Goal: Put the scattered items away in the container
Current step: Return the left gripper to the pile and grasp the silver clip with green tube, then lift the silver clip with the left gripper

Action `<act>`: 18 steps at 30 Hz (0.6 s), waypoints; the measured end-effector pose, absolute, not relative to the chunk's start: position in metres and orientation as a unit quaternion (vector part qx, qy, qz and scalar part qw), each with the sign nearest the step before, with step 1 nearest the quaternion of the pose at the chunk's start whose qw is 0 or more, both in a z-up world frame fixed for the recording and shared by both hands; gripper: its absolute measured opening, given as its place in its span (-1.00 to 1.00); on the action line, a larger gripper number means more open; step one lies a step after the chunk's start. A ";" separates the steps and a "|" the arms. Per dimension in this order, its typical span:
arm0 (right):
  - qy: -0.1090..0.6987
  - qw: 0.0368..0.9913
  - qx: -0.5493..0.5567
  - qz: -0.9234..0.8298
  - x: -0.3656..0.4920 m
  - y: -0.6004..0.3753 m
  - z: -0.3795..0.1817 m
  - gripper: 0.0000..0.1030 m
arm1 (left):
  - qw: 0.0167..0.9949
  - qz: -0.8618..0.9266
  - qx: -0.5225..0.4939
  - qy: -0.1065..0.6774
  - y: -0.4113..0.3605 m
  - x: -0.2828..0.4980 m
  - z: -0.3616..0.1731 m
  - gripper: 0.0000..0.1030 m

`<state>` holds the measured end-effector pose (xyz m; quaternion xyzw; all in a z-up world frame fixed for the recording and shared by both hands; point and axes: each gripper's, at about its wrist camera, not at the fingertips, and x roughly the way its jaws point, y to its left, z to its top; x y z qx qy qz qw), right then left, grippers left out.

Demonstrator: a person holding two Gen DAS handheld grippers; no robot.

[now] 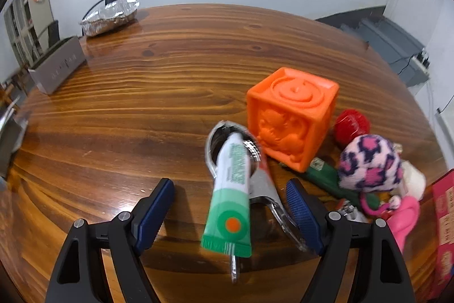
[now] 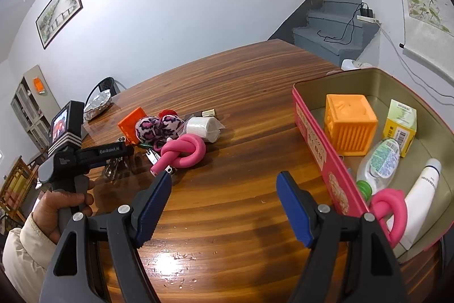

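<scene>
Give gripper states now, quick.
Left gripper: open, holding nothing; green tube lies between its fingers.
Right gripper: open, empty.

**Materials and finishes**

Table (image 1: 142, 110): varnished wood, glossy, strong grain. Orange cube (image 1: 292, 115): soft-looking matt plastic, embossed relief. Green-and-white tube (image 1: 229, 198): smooth plastic, slight sheen, lying on a shiny chromed metal tool (image 1: 264, 189). Pom-pom (image 1: 369, 163): fuzzy pink-purple cloth. Pink knot (image 2: 184, 151): matt foam-like. Container (image 2: 317, 138): printed tin, dull gold inside. Far dish (image 1: 109, 16): crinkled foil.
</scene>
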<state>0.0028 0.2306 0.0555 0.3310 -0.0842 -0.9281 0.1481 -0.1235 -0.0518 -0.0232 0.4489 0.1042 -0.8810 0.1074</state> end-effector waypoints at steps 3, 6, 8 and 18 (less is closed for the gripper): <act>-0.086 0.147 0.331 -0.928 0.003 0.232 0.056 0.55 | 0.109 -0.883 0.445 0.104 -0.056 -0.116 -0.023 0.60; -0.084 0.146 0.329 -0.929 0.004 0.232 0.056 0.56 | 0.109 -0.887 0.440 0.093 -0.058 -0.110 -0.023 0.43; -0.083 0.147 0.329 -0.929 0.004 0.231 0.055 0.56 | 0.108 -0.889 0.437 0.077 -0.058 -0.106 -0.023 0.14; -0.074 0.150 0.333 -0.928 0.005 0.228 0.050 0.56 | 0.076 -0.898 0.429 0.065 -0.057 -0.075 -0.022 -0.07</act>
